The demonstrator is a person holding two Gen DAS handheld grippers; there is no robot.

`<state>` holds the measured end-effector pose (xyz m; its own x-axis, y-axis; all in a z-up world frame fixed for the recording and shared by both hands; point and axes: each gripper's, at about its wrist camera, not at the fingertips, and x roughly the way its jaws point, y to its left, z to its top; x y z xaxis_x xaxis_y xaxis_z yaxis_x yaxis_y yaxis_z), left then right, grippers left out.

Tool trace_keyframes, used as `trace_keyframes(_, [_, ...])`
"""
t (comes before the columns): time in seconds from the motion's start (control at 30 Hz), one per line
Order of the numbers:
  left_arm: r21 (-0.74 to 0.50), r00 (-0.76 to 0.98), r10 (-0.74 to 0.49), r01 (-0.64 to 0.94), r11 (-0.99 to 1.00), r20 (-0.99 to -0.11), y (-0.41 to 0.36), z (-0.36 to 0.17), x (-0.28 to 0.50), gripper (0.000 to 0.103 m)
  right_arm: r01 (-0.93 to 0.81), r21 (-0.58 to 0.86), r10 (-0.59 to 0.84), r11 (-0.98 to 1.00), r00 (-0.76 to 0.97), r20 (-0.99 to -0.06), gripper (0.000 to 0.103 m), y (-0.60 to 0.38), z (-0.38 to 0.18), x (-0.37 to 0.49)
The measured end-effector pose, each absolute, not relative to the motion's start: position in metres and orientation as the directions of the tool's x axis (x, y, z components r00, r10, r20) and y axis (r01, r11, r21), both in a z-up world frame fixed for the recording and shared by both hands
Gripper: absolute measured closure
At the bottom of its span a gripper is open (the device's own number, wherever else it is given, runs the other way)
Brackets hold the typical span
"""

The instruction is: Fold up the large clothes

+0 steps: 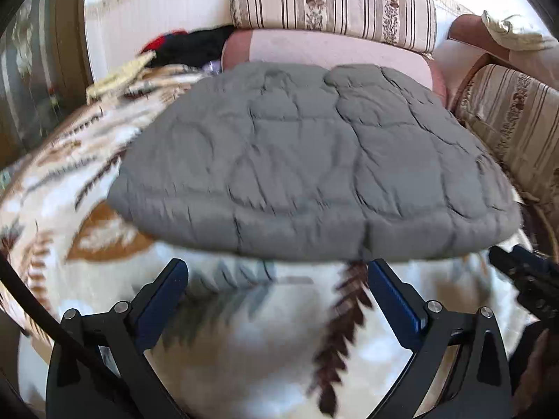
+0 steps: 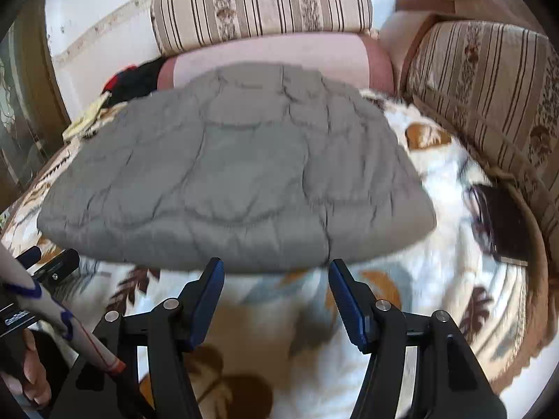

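Observation:
A grey quilted garment [image 1: 314, 160] lies folded flat on a leaf-patterned blanket [image 1: 104, 181]. In the left wrist view my left gripper [image 1: 276, 276] hovers just short of the garment's near edge, jaws wide apart with nothing between them. The right wrist view shows the same grey garment [image 2: 237, 174], and my right gripper [image 2: 276, 272] stands open at its near edge, blue pads clear of the fabric. The other gripper shows at the far right of the left view [image 1: 524, 279] and the far left of the right view [image 2: 52, 265].
Striped sofa cushions [image 1: 332, 3] and a pink cushion [image 1: 335, 49] line the back; another striped cushion [image 2: 489, 97] runs along the right. Dark and red clothes [image 1: 188, 47] lie at the back left. A dark flat object [image 2: 503, 223] rests at the right. A hand [image 2: 31, 366] holds the left gripper.

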<state>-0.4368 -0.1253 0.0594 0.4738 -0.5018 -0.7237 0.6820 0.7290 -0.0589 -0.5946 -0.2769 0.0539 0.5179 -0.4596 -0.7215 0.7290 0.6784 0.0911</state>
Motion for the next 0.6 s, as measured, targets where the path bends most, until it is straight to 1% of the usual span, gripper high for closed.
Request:
trace_keyframes(0.03, [-0.079,0.441,-0.490,0.677,0.731,-0.752,-0.121,0.057,-0.440,0.001,0.737,0.096,-0.452,0.670,0.507,-0.733,0.034,-0.275,0.053,-0.597])
trace_keyframes(0.07, [-0.097,0.416,-0.487,0.675,0.731,-0.768,-0.118,0.055,-0.442,0.001,0.745,0.106,-0.441,0.658,0.496,-0.748,0.028,-0.272,0.050,-0.599])
trace_keyframes(0.13, [-0.147,0.357,-0.494,0.674,0.724,-0.793,-0.109,0.050,-0.450,0.001,0.754,0.131,-0.406,0.643,0.481,-0.777,0.023,-0.263,0.044,-0.605])
trace_keyframes(0.2, [-0.157,0.325,-0.486,0.679,0.717,-0.811,-0.101,0.047,-0.459,0.001,0.747,0.139,-0.372,0.651,0.473,-0.799,0.023,-0.253,0.039,-0.608])
trace_keyframes(0.3, [-0.149,0.322,-0.478,0.682,0.716,-0.817,-0.091,0.049,-0.469,0.001,0.721,0.128,-0.330,0.681,0.458,-0.825,0.022,-0.232,0.036,-0.607])
trace_keyframes(0.37, [-0.147,0.325,-0.477,0.682,0.717,-0.817,-0.085,0.054,-0.473,0.001,0.705,0.138,-0.299,0.696,0.459,-0.836,0.018,-0.220,0.035,-0.607])
trace_keyframes(0.47, [-0.122,0.371,-0.476,0.674,0.729,-0.797,-0.071,0.070,-0.477,0.001,0.681,0.153,-0.266,0.716,0.469,-0.842,0.018,-0.205,0.036,-0.609])
trace_keyframes(0.6, [-0.061,0.477,-0.478,0.658,0.751,-0.738,-0.055,0.099,-0.484,0.001,0.679,0.127,-0.317,0.723,0.489,-0.813,0.017,-0.196,0.054,-0.617])
